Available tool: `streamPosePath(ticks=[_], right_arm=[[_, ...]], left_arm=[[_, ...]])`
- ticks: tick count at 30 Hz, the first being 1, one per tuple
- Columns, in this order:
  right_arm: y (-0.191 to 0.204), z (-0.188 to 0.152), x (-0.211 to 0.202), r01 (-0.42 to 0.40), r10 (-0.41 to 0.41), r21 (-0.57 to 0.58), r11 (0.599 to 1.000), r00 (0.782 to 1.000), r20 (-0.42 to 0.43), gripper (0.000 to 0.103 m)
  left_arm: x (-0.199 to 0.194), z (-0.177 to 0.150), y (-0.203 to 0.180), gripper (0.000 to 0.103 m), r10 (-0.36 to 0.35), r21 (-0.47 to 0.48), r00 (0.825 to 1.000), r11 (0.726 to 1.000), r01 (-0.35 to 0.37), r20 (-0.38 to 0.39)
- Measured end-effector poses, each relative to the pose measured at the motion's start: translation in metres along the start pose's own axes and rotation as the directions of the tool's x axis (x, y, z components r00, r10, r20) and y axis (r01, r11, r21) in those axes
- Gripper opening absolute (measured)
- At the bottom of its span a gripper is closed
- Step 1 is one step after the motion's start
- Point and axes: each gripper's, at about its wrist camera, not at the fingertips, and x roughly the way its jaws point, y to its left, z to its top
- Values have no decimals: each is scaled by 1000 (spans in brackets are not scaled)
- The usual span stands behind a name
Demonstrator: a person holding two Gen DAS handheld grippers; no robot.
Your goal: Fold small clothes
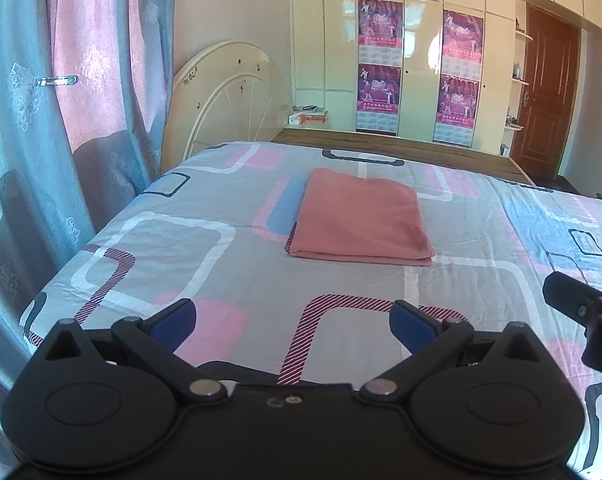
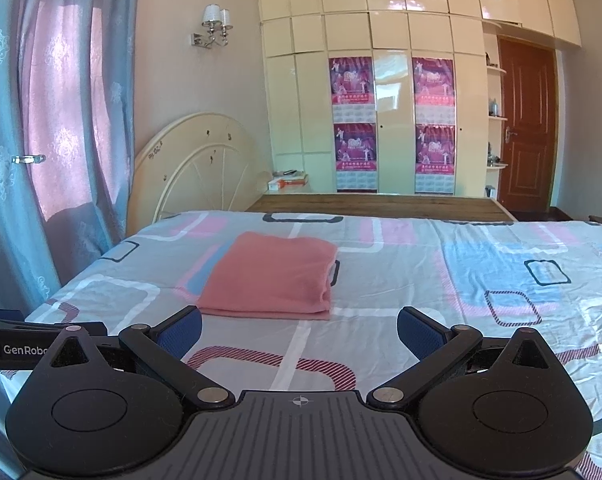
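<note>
A salmon-pink cloth lies folded into a flat rectangle on the patterned bedsheet, ahead of both grippers. It also shows in the right wrist view. My left gripper is open and empty, held above the sheet short of the cloth. My right gripper is open and empty, just short of the cloth's near edge. Part of the right gripper shows at the right edge of the left wrist view. Part of the left gripper shows at the left edge of the right wrist view.
Blue and pink curtains hang along the bed's left side. A cream round headboard leans at the far left. A wooden bed frame edge, cream wardrobes with posters and a brown door stand behind.
</note>
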Motion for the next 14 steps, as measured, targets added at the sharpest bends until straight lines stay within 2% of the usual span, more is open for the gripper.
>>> streamPosePath(ticks=[5, 9, 14], right_arm=[[2, 1, 8, 0, 0, 0, 1000, 1000, -9, 103], [0, 0, 16, 0, 0, 4, 1000, 1000, -19, 103], [-4, -3, 36, 8, -7, 11, 1000, 999, -54, 103]], left_arm=[[9, 3, 1, 103, -11, 2, 1000, 1000, 11, -9], [18, 4, 3, 102, -57, 5, 998, 998, 57, 1], [48, 11, 3, 103, -53, -5, 998, 999, 53, -36]])
